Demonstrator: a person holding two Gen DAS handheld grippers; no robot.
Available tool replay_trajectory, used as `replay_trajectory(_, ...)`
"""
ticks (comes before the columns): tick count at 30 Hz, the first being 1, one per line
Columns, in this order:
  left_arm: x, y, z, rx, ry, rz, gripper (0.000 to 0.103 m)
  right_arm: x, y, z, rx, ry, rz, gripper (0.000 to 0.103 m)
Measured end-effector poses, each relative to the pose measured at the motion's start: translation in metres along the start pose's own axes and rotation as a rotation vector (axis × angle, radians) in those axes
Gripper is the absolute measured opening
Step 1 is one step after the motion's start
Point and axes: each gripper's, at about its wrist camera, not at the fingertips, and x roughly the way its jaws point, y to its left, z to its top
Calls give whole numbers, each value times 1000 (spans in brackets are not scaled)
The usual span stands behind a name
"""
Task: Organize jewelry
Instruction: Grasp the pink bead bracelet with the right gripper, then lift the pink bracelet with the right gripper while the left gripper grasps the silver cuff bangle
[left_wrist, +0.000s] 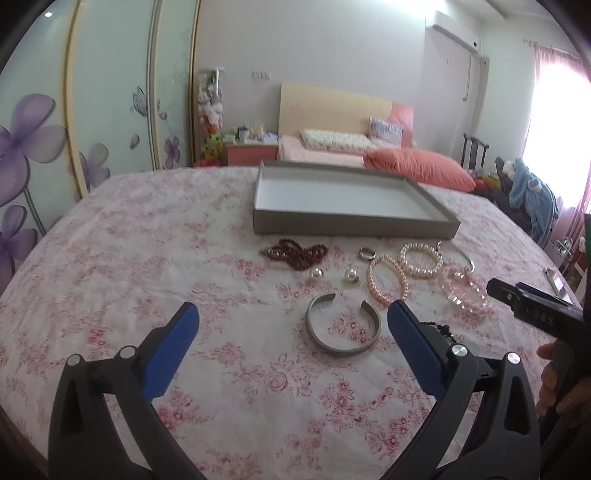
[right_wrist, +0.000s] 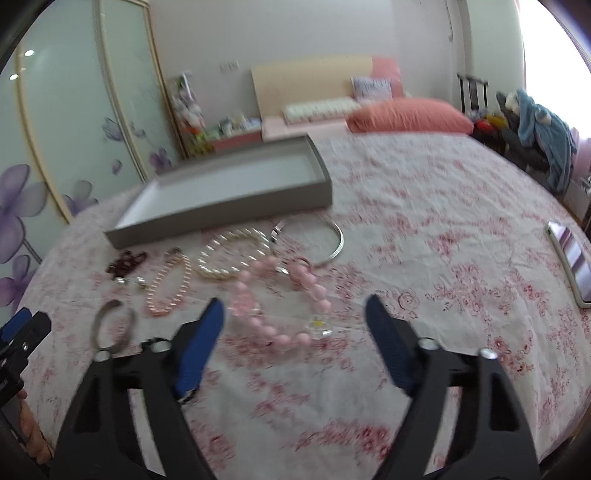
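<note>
A: From the left wrist, any writing to read?

B: None legible. The left gripper (left_wrist: 291, 321) hangs spread wide and empty over the floral desk (left_wrist: 147, 258). The silver cuff (left_wrist: 341, 325) lies between its fingers, just left of the right finger. Beyond it sit two pearl earrings (left_wrist: 332, 275), a dark red bead strand (left_wrist: 295, 253), a ring (left_wrist: 366, 253), a pink pearl bracelet (left_wrist: 388, 280) and a white pearl bracelet (left_wrist: 421, 260), all near the grey tray (left_wrist: 354, 223) at the far side.

A: Anything hidden?

B: Something black and beaded peeks from behind the right finger; I cannot tell what. The right gripper (left_wrist: 496, 288) is cut off at the right edge.

A: And the right wrist?

B: Blurred. The right gripper (right_wrist: 295, 314) is parted wide, holding nothing, with a pink bead necklace (right_wrist: 280, 299) lying between its fingertips. A thin silver hoop (right_wrist: 334, 243) sits farther off. A phone (right_wrist: 570, 258) is cut by the right edge, nothing readable on it.
</note>
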Motion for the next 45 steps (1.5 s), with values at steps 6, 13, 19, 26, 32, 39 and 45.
replay_trajectory(6,25,-3,5,24,91,-31,99,30,-7,11,-7,104,-31,52)
replay_trajectory(13,53,-15,8,103,206,-51,99,39,1,13,-67,130,-64,28)
replay_trajectory(19,70,-27,7,156,271,-74,99,39,3,13,-74,129,-51,15)
replay_trajectory(26,85,-36,10,188,304,-62,99,39,-1,15,-52,129,-24,14)
replay_trajectory(32,93,-36,10,192,322,-52,92,39,-2,16,-58,143,-33,22)
replay_trajectory(39,92,-33,15,179,295,-47,72,37,0,13,-83,133,-24,14)
replay_trajectory(45,91,-29,17,155,290,-61,66,28,-3,12,-58,93,40,14)
